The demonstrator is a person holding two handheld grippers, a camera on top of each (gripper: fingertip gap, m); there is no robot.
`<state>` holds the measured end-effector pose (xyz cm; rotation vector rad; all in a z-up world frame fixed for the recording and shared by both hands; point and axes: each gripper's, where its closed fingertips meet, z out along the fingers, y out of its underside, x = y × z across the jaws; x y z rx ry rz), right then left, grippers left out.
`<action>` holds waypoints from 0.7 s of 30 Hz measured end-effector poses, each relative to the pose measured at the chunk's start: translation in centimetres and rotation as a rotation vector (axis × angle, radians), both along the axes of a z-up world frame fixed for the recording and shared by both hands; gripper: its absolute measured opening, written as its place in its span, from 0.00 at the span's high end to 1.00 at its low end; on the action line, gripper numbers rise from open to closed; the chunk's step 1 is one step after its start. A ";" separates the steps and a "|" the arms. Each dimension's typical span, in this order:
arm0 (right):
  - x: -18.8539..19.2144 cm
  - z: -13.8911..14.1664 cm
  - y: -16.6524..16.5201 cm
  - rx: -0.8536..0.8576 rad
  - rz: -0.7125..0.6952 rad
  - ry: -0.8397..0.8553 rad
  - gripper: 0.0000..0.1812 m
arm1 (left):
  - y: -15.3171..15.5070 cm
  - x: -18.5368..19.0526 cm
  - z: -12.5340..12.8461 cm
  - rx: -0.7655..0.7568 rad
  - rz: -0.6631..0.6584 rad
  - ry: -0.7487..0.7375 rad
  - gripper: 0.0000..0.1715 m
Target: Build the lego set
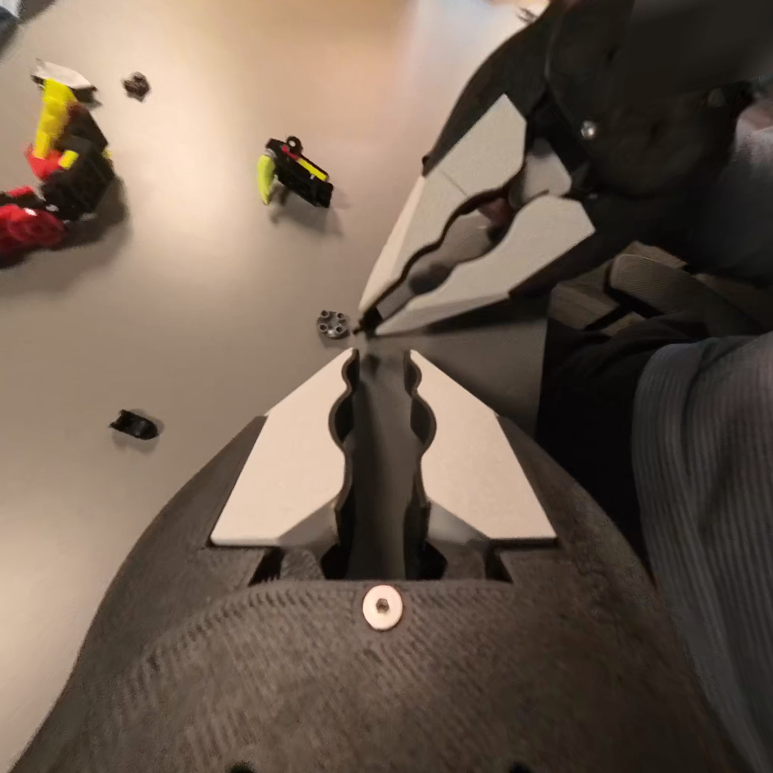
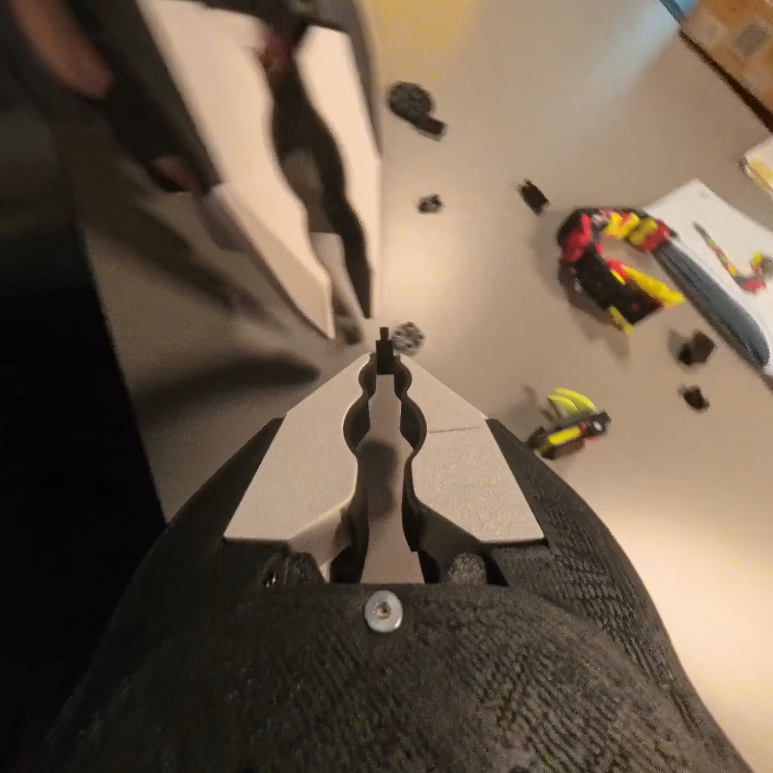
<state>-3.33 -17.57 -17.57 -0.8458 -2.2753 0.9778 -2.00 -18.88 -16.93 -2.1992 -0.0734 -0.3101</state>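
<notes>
Small black peg pinched in right hand-held gripper, round plate just ahead.

Small black plastic peg (image 2: pixel 384 350) stands upright in the right hand-held gripper (image 2: pixel 385 360); the grey round holed plate (image 2: pixel 409 334) lies flat on the beige worktop (image 2: pixel 523 543), just beyond at one o'clock. Left hand-held gripper (image 1: pixel 381 354), slightly spread and empty, is near it.

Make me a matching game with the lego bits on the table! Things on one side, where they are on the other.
Things:
1. small black peg
2. round grey piece
3. red, black and yellow model
4. black and yellow claw piece

Places:
A. beside the white booklet
B. between the right gripper fingers
C. on the table, by both grippers' fingertips
D. alone on the open table

Pairs: 1-B, 2-C, 3-A, 4-D
</notes>
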 end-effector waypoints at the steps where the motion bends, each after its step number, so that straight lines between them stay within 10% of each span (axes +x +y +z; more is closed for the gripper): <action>1: -0.5 0.1 0.6 -0.026 -0.050 -0.009 0.97 | 0.0 -0.3 0.1 0.009 0.021 0.048 0.88; 10: -1.6 0.6 2.3 -0.288 -0.181 -0.158 0.97 | 1.4 -2.4 -1.0 -0.064 0.119 0.301 0.81; 21: -1.3 1.1 1.9 -0.558 -0.212 -0.298 0.97 | 1.9 -0.6 -1.1 -0.058 0.009 0.246 0.85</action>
